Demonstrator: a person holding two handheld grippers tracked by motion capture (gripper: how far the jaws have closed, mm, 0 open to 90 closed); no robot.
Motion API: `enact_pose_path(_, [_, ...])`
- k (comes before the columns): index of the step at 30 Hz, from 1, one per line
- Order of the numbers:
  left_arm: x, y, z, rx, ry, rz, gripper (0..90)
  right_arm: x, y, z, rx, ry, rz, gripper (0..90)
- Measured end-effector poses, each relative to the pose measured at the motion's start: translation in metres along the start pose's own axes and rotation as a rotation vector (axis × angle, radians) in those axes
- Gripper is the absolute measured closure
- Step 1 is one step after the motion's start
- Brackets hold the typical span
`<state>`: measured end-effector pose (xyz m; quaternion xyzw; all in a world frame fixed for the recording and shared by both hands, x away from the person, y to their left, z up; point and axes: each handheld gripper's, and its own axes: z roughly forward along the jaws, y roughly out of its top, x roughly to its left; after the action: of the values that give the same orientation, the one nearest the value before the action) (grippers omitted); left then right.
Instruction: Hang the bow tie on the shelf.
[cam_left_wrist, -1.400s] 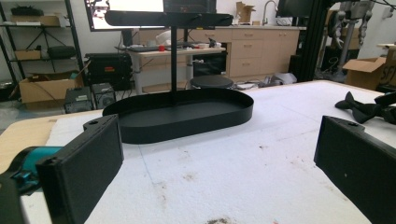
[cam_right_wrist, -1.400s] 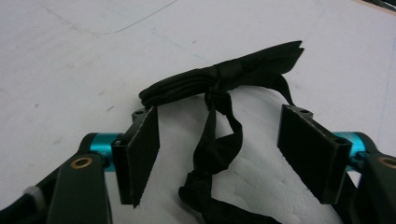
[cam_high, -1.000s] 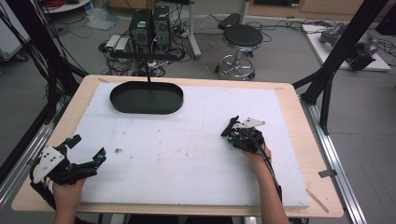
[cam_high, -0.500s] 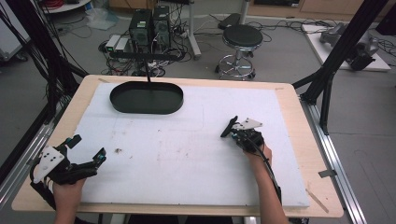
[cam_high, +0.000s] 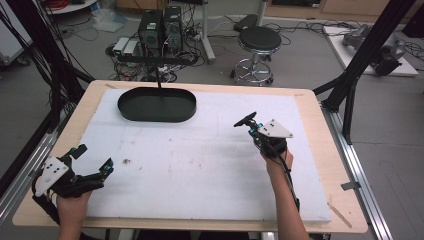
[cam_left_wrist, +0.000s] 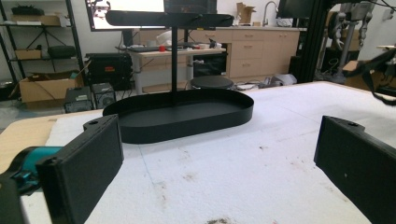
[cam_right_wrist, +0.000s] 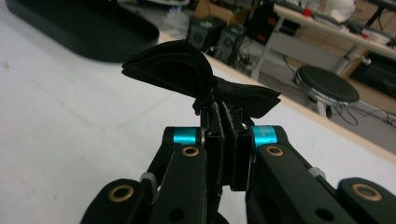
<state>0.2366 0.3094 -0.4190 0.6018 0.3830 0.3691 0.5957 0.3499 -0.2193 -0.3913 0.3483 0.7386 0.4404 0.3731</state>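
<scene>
my left gripper (cam_high: 92, 160) sits at the lower left of the high view, close to the near-left corner of the white foam sheet (cam_high: 200, 165), its fingers (cam_left_wrist: 81, 170) spread wide apart with nothing between them. my right gripper (cam_high: 247, 122) is right of centre, lifted above the sheet, its fingers (cam_right_wrist: 229, 140) pressed together and clamped on a black bow tie (cam_right_wrist: 187, 74), which sticks out past the tips with its two lobes fanned to either side. one black oval tray (cam_high: 156, 104) lies at the upper left of the sheet, with a thin black post rising from it to a crossbar; it is well apart from both grippers. between the tray and my hands the sheet is broad and bare apart from a few small dark specks (cam_high: 126, 161). the wooden table (cam_high: 320, 150) shows as a narrow border all round the sheet. past the far edge stand one round black stool (cam_high: 259, 42) and two dark computer towers (cam_high: 160, 27).
</scene>
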Motion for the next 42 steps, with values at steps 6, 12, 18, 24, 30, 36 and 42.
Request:
enact_pose_path(6, [0.0, 0.0, 0.0, -0.002, 0.0, -0.001, 1.8, 0.004, 0.025, 0.001, -0.078, 0.005, 0.017, 87.9])
enact_pose_path(12, [0.001, 0.0, 0.0, -0.003, -0.002, -0.002, 1.8, 0.011, 0.058, 0.009, -0.145, 0.012, 0.004, 87.8])
enact_pose_path(18, [0.001, 0.0, 0.0, -0.007, 0.0, -0.007, 1.8, 0.017, 0.084, 0.02, -0.188, 0.01, 0.015, 87.8])
enact_pose_path(24, [0.002, 0.0, -0.001, -0.012, -0.001, -0.011, 1.8, 0.027, 0.116, 0.038, -0.225, 0.008, -0.007, 87.8])
enact_pose_path(30, [0.003, 0.0, -0.001, -0.019, 0.003, -0.015, 1.8, 0.032, 0.136, 0.051, -0.26, -0.001, -0.002, 87.8])
enact_pose_path(36, [0.003, 0.0, -0.001, -0.022, 0.003, -0.014, 1.8, 0.04, 0.154, 0.063, -0.28, -0.011, -0.006, 87.8])
enact_pose_path(42, [0.005, 0.001, -0.002, -0.033, 0.003, -0.016, 1.8, 0.059, 0.174, 0.088, -0.291, -0.023, -0.043, 87.8])
